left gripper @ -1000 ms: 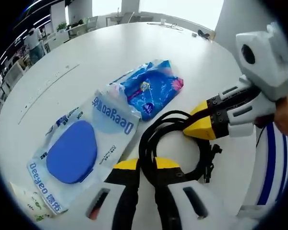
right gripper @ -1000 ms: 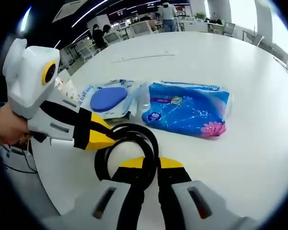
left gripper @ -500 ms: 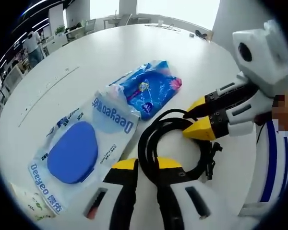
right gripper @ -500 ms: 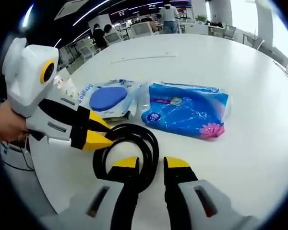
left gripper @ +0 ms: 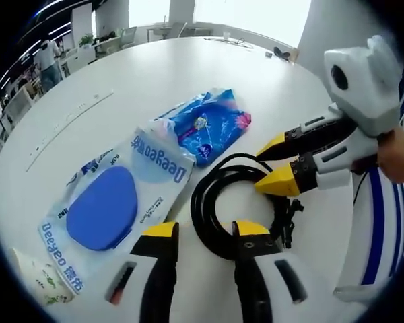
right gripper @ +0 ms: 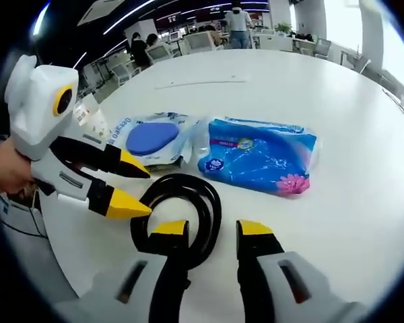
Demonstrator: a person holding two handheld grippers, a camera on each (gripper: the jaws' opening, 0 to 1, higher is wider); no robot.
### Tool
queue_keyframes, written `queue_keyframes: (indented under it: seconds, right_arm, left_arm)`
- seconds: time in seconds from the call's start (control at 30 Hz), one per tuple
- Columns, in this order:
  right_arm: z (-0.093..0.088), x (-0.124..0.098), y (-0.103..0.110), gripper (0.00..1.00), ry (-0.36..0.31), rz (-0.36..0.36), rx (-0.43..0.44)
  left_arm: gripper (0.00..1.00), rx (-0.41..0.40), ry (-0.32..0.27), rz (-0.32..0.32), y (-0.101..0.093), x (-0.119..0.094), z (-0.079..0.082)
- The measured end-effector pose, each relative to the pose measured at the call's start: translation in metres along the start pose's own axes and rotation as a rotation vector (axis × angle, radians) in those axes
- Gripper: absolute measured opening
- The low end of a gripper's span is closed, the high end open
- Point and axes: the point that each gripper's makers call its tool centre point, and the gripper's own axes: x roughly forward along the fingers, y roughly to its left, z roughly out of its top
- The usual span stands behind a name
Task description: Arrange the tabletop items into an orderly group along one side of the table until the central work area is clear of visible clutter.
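We hold both grippers' fingers spread, gripping nothing: left gripper, right gripper. Coiled black cable lies free near desk edge beside wipes pack and blue tissue pack, apparently grouped.

Far off, an open office spreads out: rows of desks with dark monitors and pale office chairs. A person in a white top stands at the far end, back turned, and two more people stand far left among the desks (too small to tell more). Long white ceiling light strips run overhead. A green potted plant stands far right beside bright windows, and a broad white column rises at the right.
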Motion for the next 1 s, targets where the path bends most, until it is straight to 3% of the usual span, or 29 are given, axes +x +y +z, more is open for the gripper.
queue_keyframes:
  seconds: [0.63, 1.0]
  right_arm:
    - [0.013, -0.02, 0.001, 0.47, -0.023, -0.02, -0.057]
    - [0.024, -0.035, -0.001, 0.54, -0.038, -0.026, -0.102]
  left_arm:
    - [0.53, -0.027, -0.06, -0.041, -0.005, -0.025, 0.007]
    - [0.62, -0.047, -0.097, -0.047, -0.001, -0.042, 0.014]
